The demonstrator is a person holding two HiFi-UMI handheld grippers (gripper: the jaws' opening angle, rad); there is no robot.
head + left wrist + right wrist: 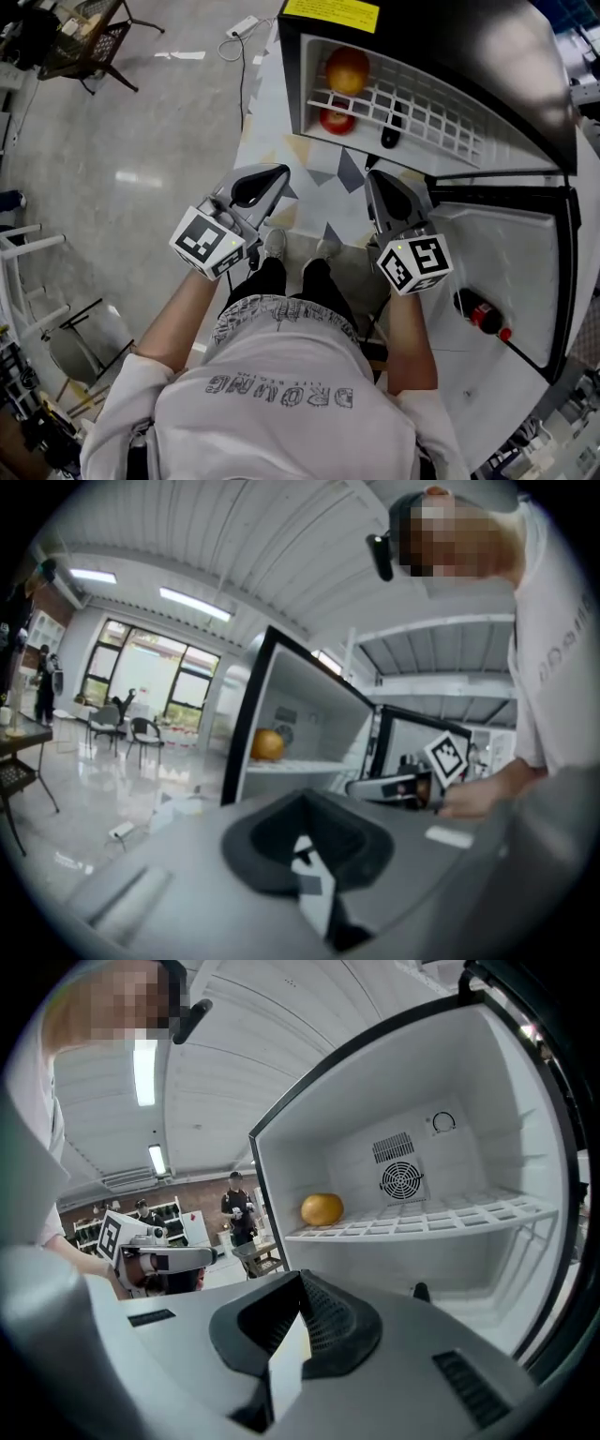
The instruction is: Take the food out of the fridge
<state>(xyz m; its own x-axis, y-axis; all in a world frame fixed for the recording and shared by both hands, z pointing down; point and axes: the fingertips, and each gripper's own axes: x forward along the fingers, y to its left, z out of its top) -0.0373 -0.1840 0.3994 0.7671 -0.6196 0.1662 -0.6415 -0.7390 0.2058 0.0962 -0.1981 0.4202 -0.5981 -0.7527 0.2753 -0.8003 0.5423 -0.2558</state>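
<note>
The small fridge (525, 56) stands open in front of me. An orange (347, 69) lies on its white wire shelf (422, 111), also seen as the orange (267, 744) and the orange (322, 1209) in the two gripper views. A red apple (336, 121) sits below the shelf, beside a small dark object (389, 139). My left gripper (275, 175) and right gripper (373, 178) hover side by side short of the fridge opening, both shut and holding nothing. The shut jaws show in the left gripper (302, 850) view and the right gripper (295, 1321) view.
The fridge door (506, 281) swings open to the right; a dark bottle with a red cap (482, 315) lies in its rack. A patterned mat (319, 169) covers the floor before the fridge. Chairs (89, 37) stand at the far left; people (234, 1206) stand behind.
</note>
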